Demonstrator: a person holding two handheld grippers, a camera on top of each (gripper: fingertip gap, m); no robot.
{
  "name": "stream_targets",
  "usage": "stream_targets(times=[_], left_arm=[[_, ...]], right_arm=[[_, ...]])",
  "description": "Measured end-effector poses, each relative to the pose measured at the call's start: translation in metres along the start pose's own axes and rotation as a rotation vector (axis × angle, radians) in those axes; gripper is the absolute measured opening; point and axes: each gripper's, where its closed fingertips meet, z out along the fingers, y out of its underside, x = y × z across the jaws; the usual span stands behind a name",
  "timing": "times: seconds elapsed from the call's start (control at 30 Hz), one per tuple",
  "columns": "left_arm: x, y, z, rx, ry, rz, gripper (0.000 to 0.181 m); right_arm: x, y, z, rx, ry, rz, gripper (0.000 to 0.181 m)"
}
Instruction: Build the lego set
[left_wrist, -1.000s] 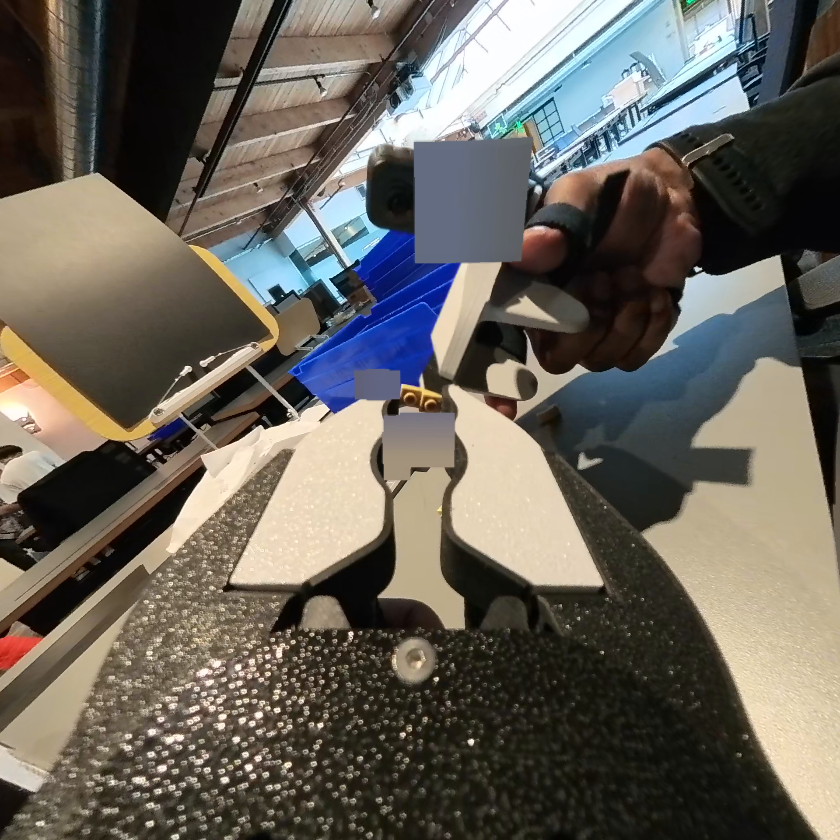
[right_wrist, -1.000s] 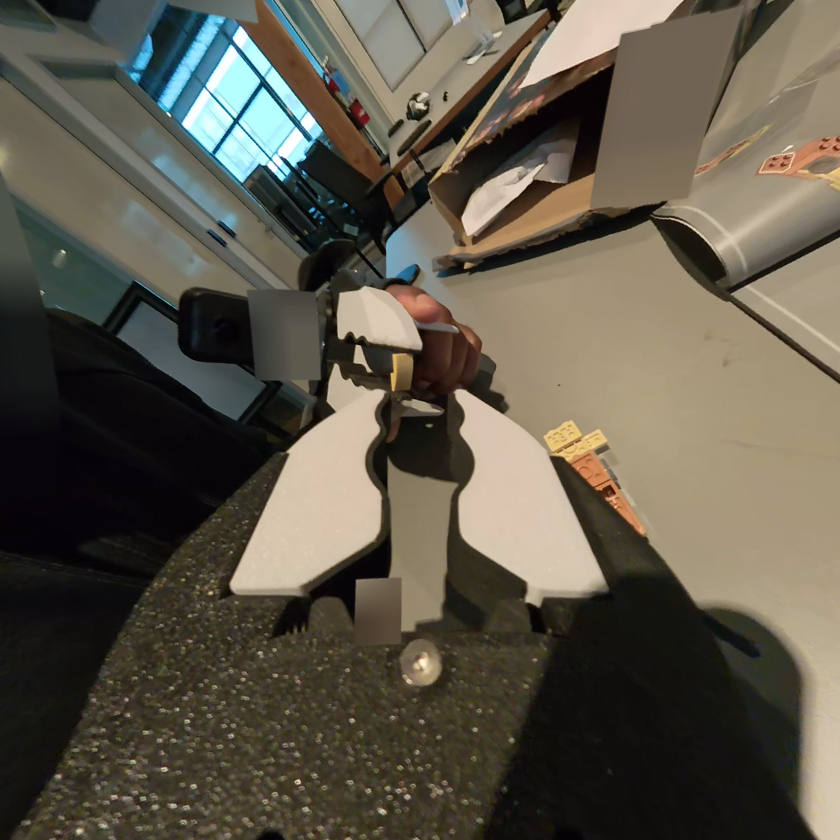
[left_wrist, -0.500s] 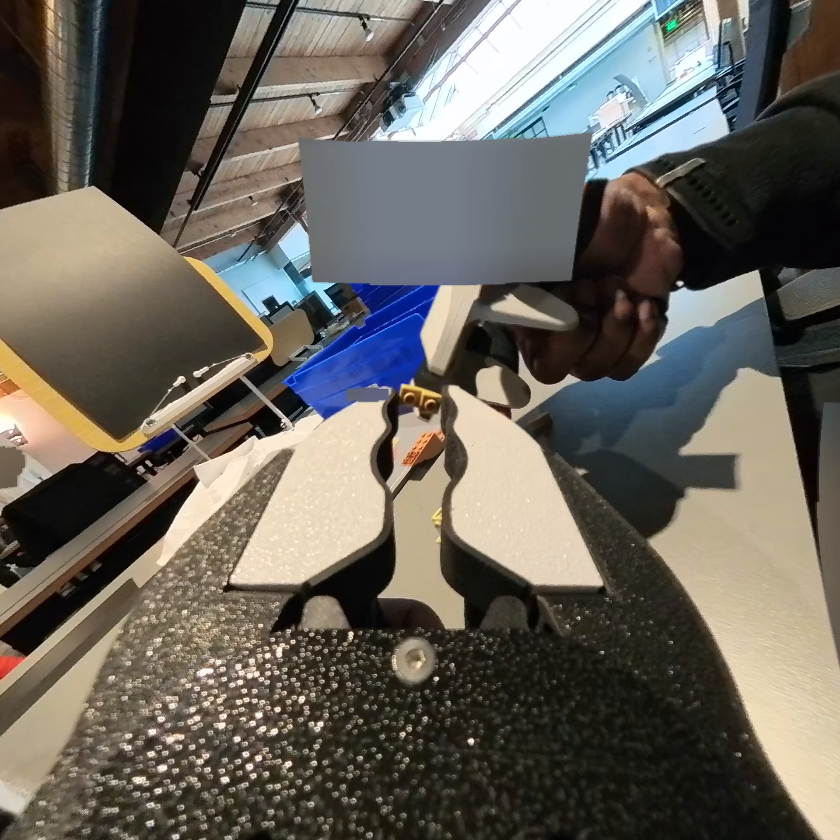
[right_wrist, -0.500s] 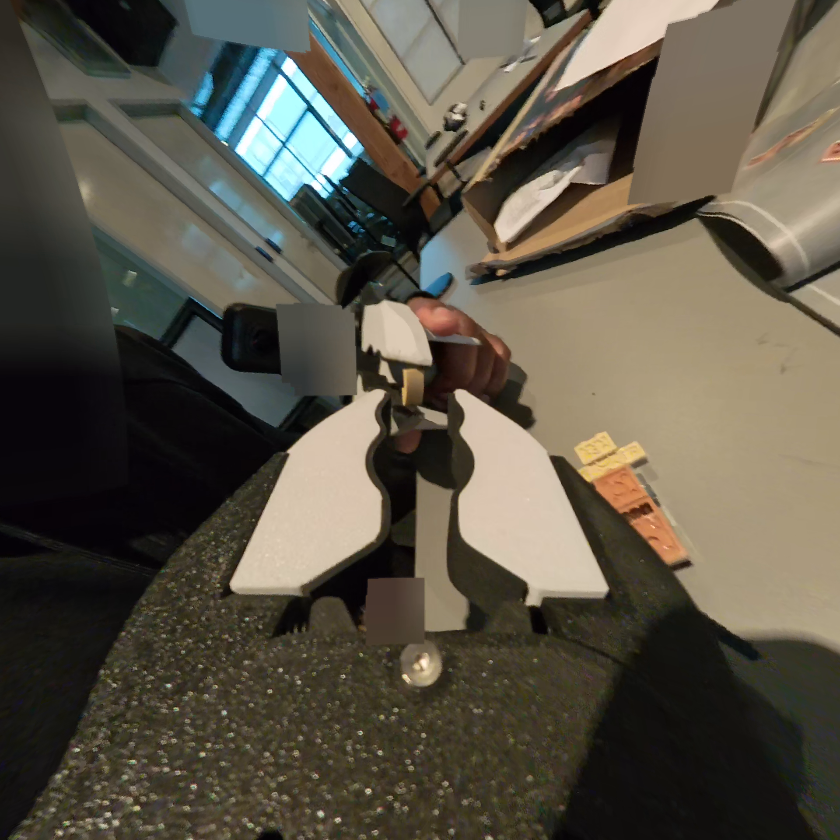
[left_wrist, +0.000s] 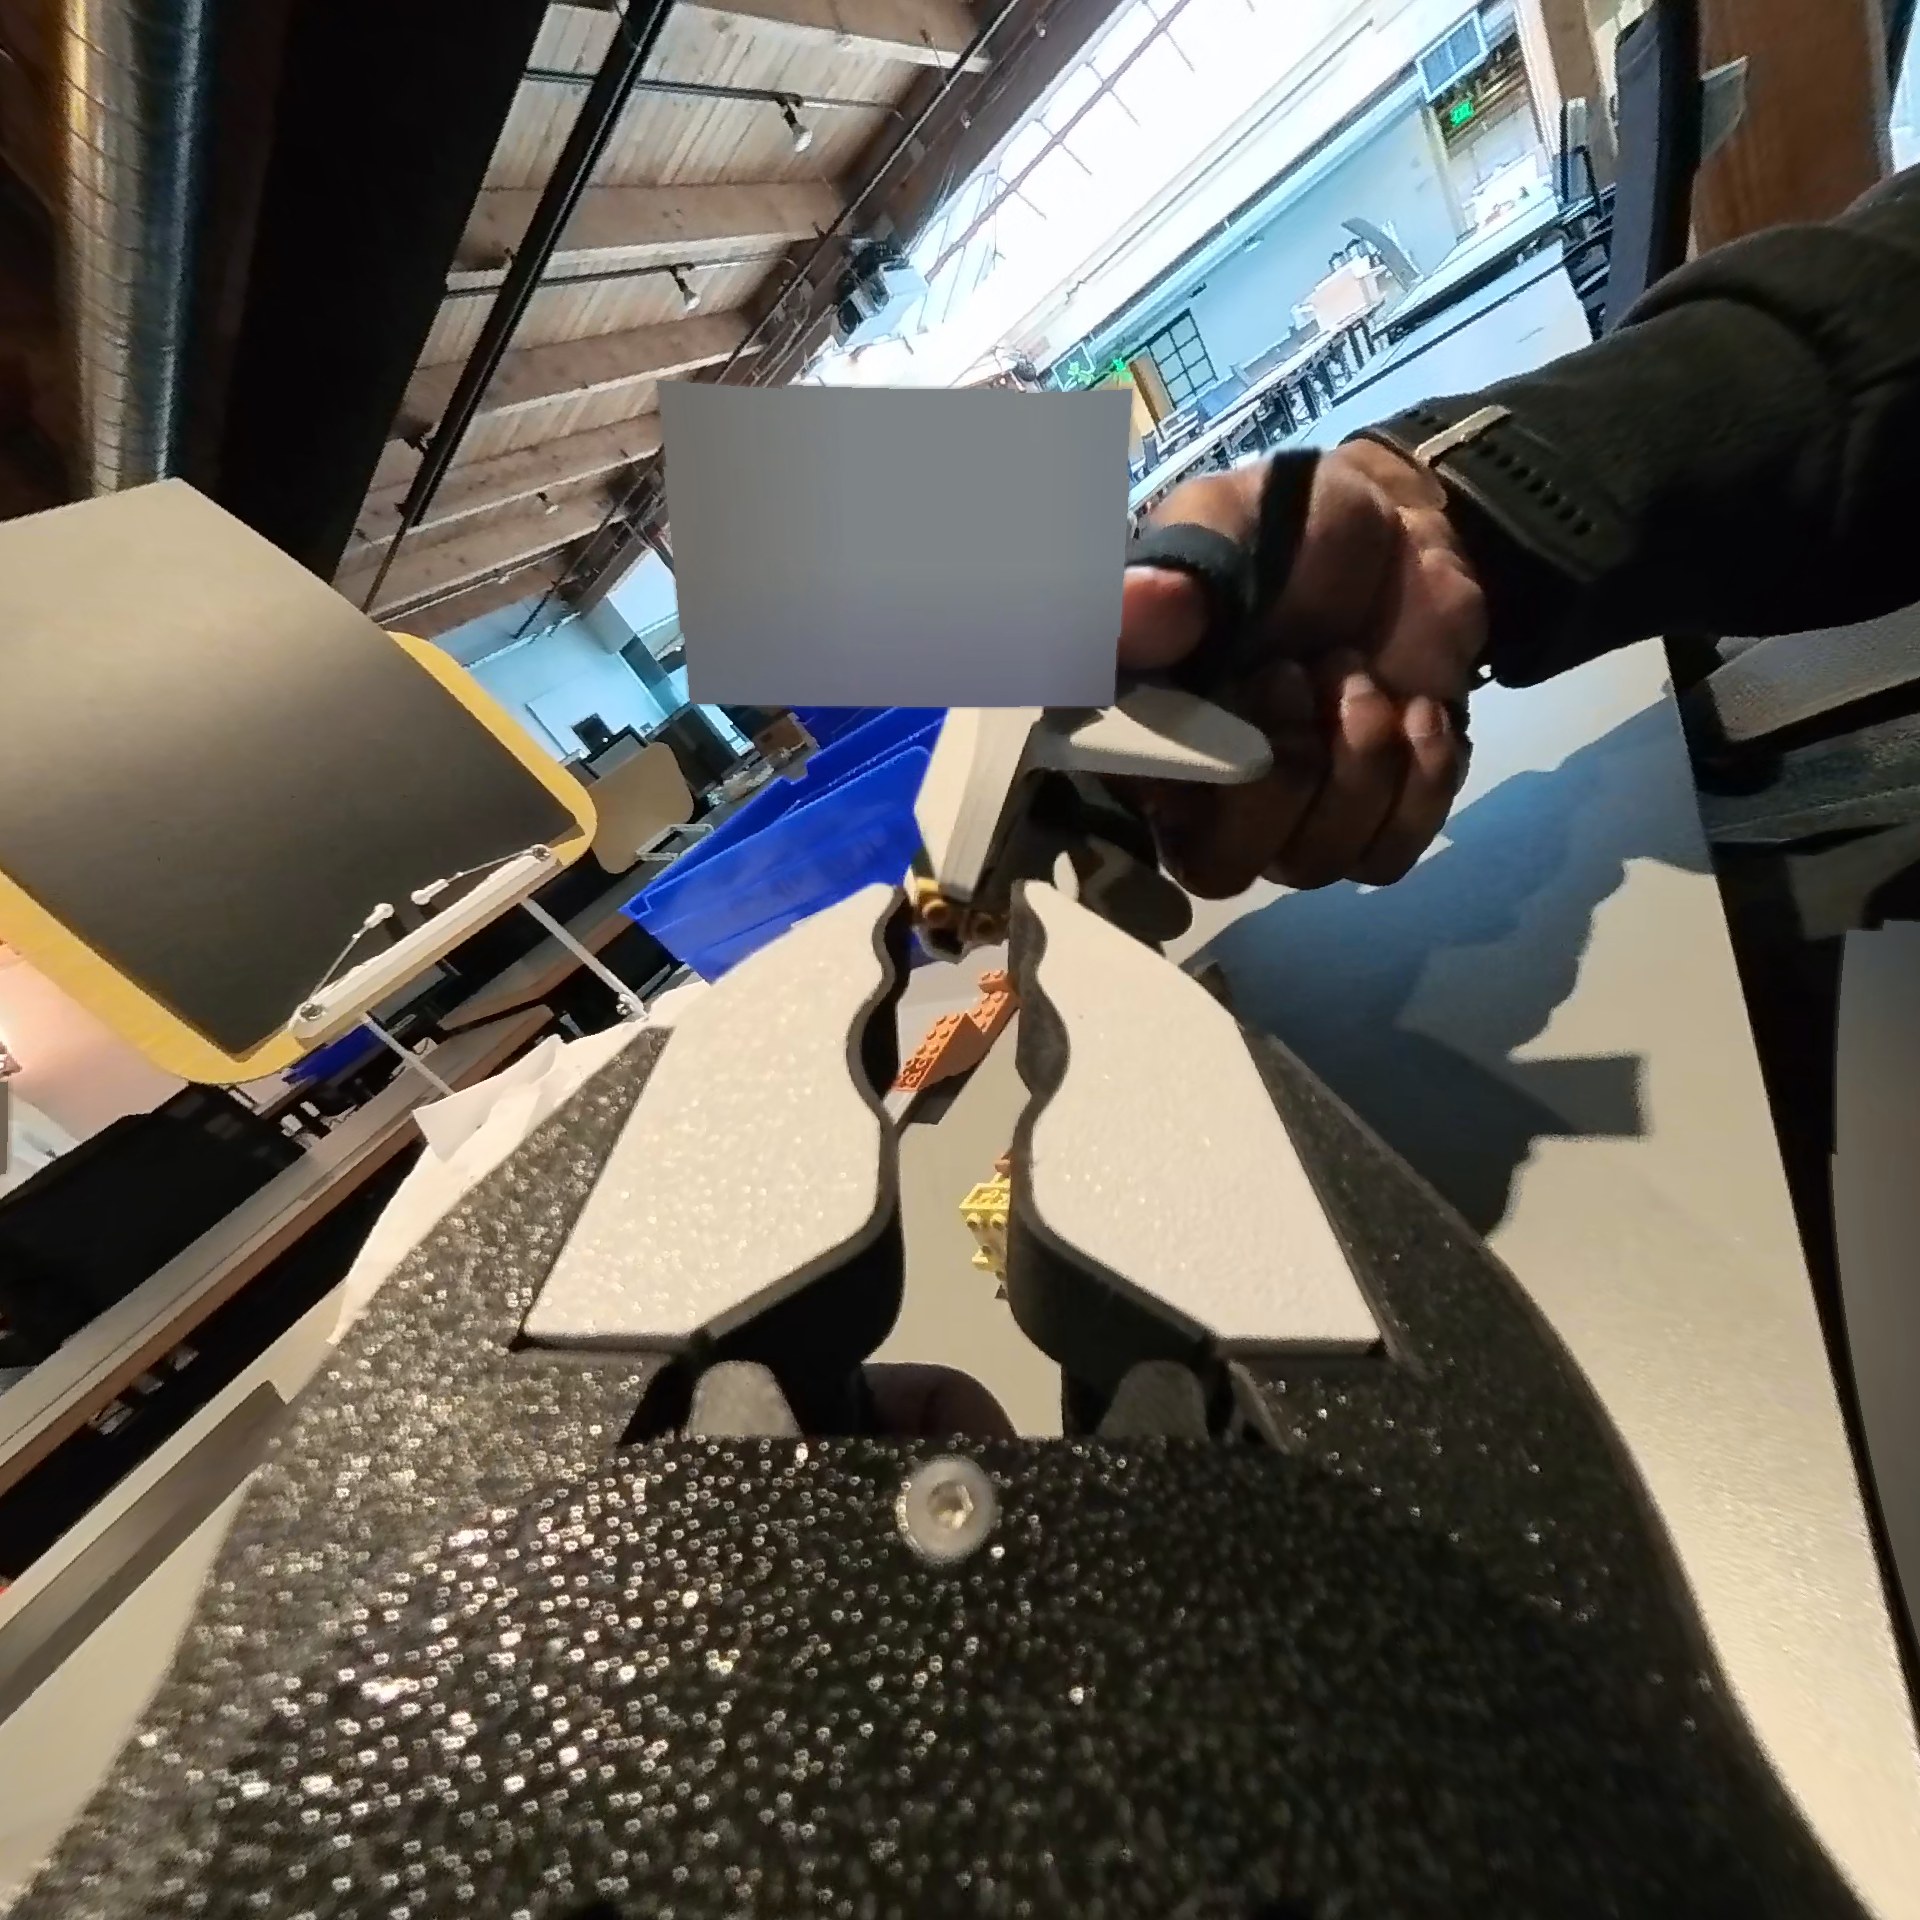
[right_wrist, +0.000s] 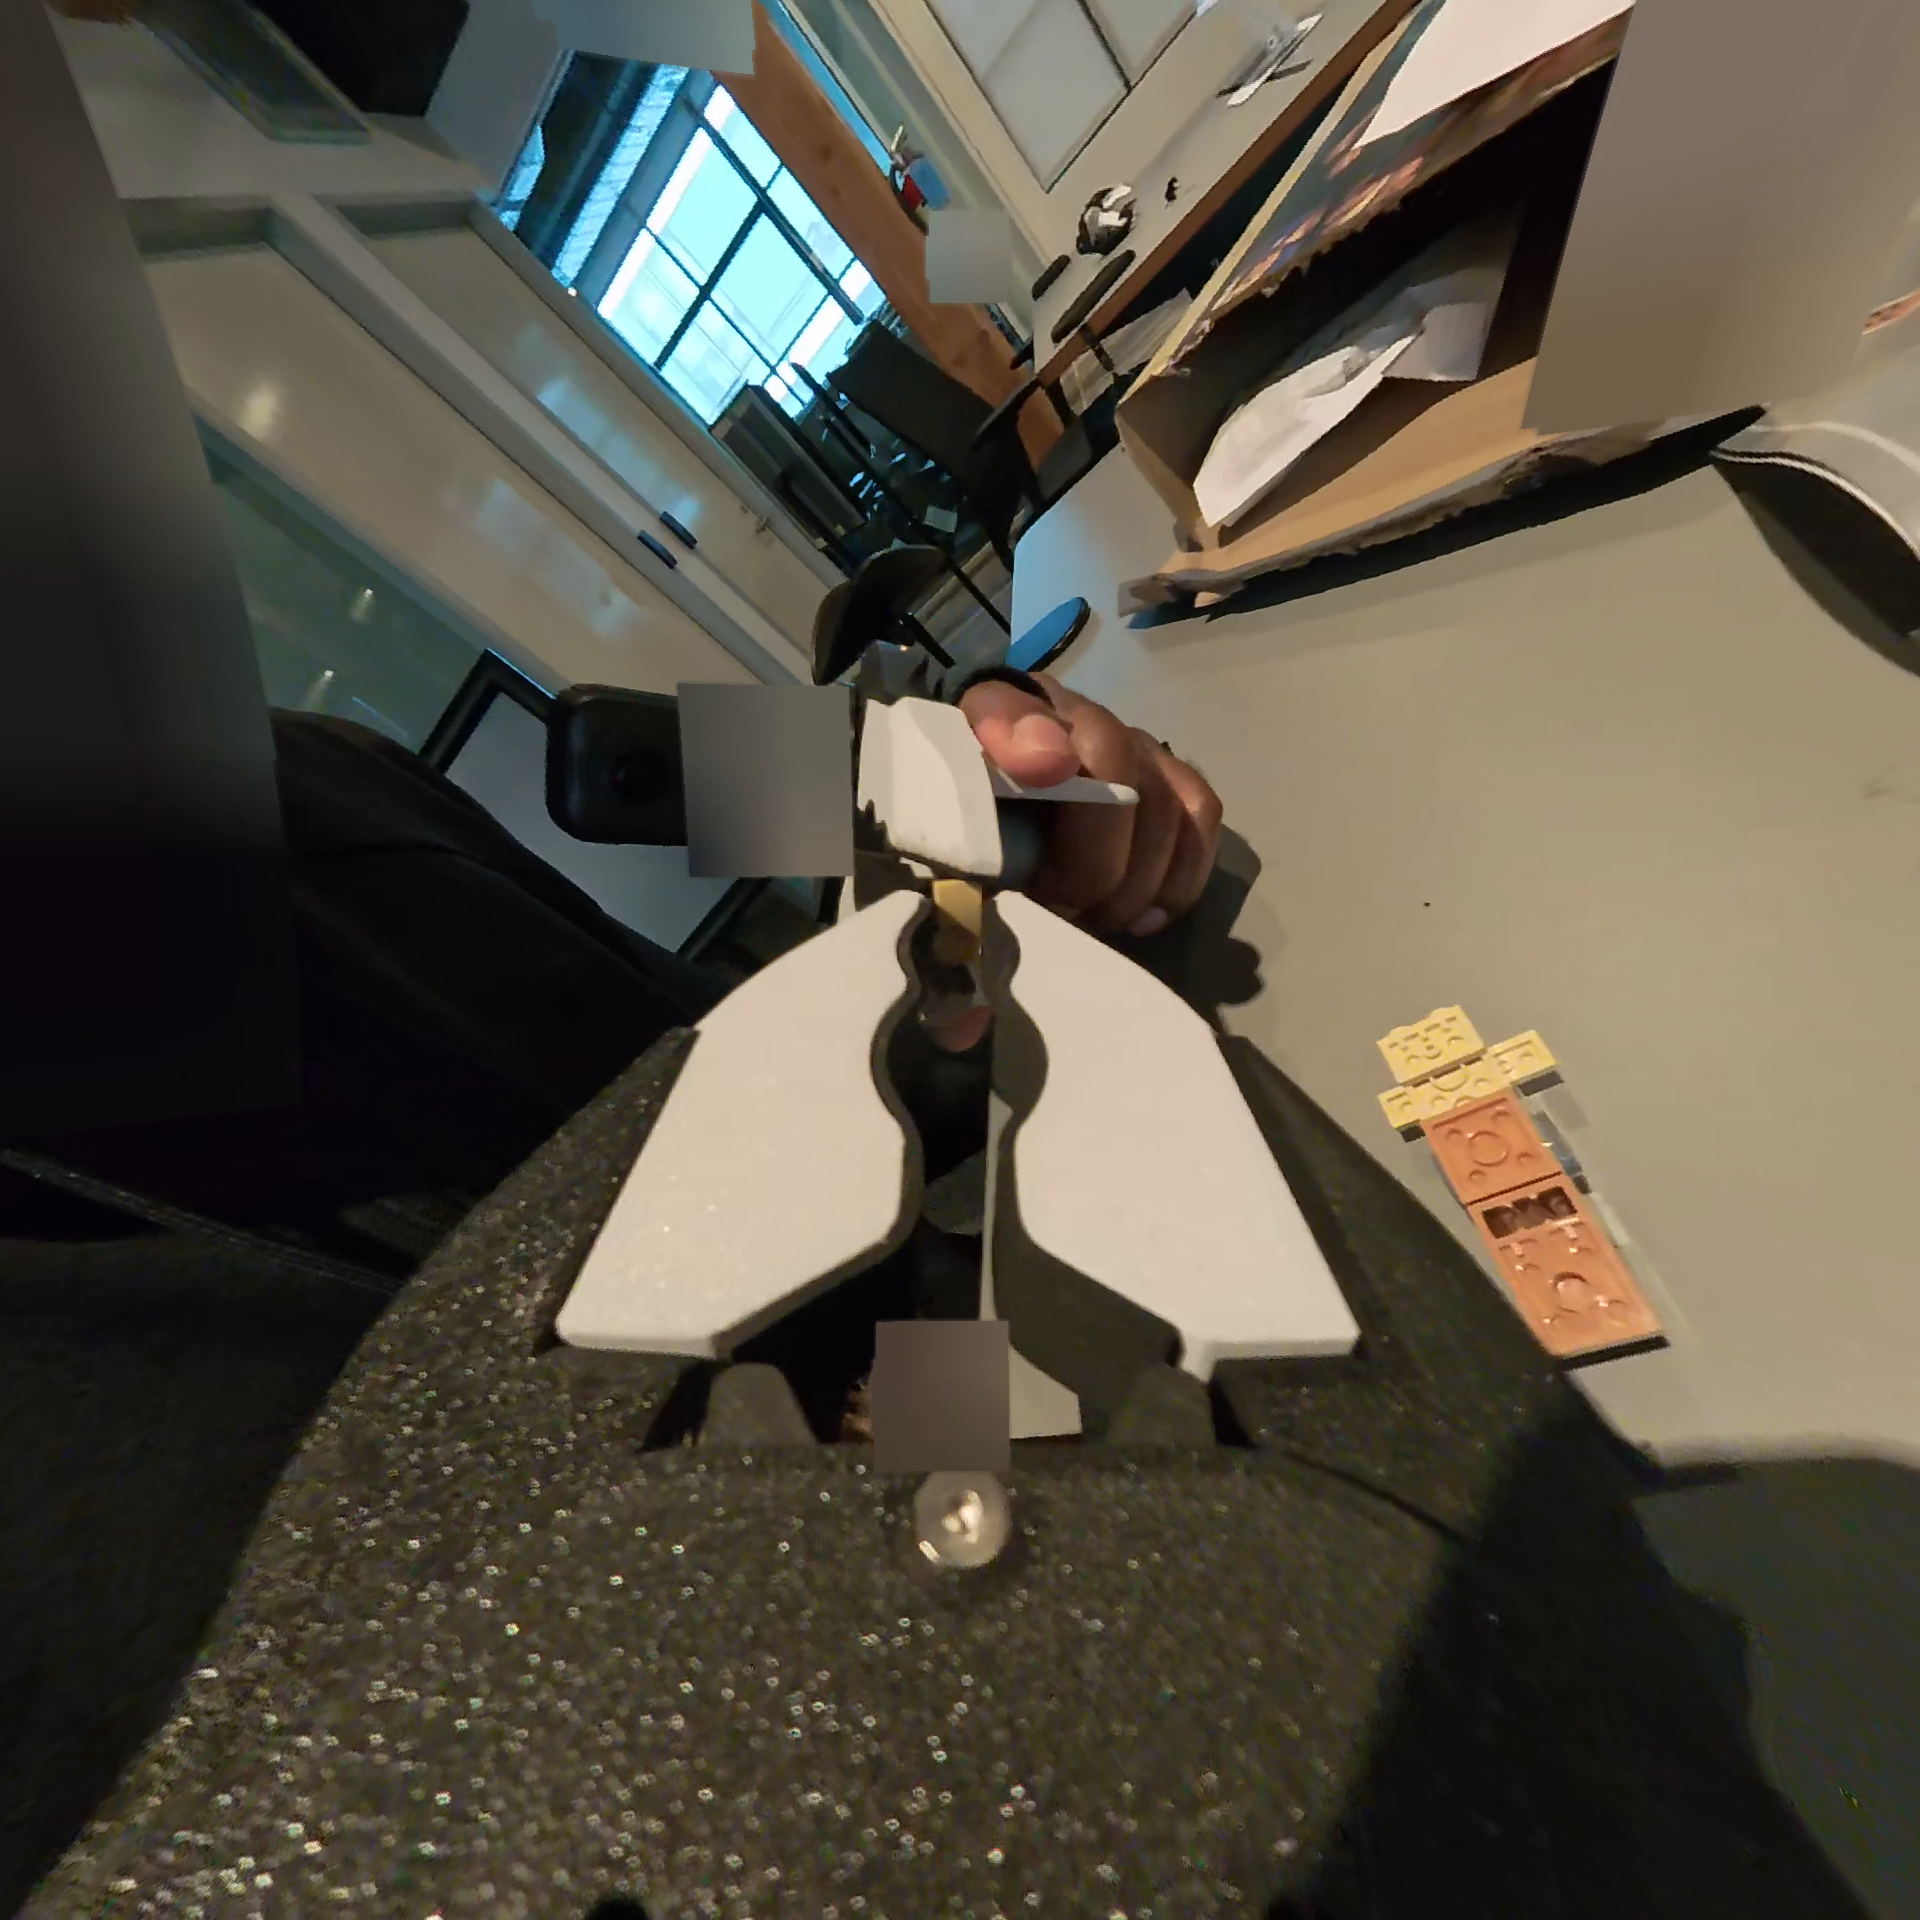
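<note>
A small tan brick (left_wrist: 951, 916) sits between the tips of my left gripper (left_wrist: 958, 914), which is shut on it above the grey table (left_wrist: 1558, 1195). My right gripper (right_wrist: 954, 920) faces it from the opposite side, and its jaws stand closed in on the same tan brick (right_wrist: 956, 906). In the left wrist view the right gripper's fingers (left_wrist: 961, 821) come down onto the brick from above, held by a hand (left_wrist: 1330, 707). A flat assembly of yellow and orange-brown plates (right_wrist: 1496, 1174) lies on the table to the right of my right gripper.
An orange brick (left_wrist: 951, 1039) and a yellow piece (left_wrist: 987, 1216) lie on the table under my left gripper. An open cardboard box (right_wrist: 1351, 436) with white paper stands at the back. Blue bins (left_wrist: 790, 852) and crumpled white paper (left_wrist: 488, 1101) lie beyond the left gripper. Left tips and right tips are each some 9 centimeters from the yellow piece (left_wrist: 987, 1216).
My right gripper has moved up to the tan brick and its jaws have narrowed around it. My left gripper has kept its hold on the brick.
</note>
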Motion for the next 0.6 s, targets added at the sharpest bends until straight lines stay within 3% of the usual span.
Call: stream_targets(times=[0.4, 0.6], left_arm=[[-0.009, 0.008, -0.003, -0.038, -0.016, -0.104, 0.028], [-0.01, 0.048, -0.011, -0.325, 0.128, -0.271, 0.032]], right_arm=[[0.007, -0.009, -0.012, 0.073, 0.034, -0.065, 0.007], [-0.007, -0.033, -0.039, 0.284, -0.202, 0.051, 0.007]])
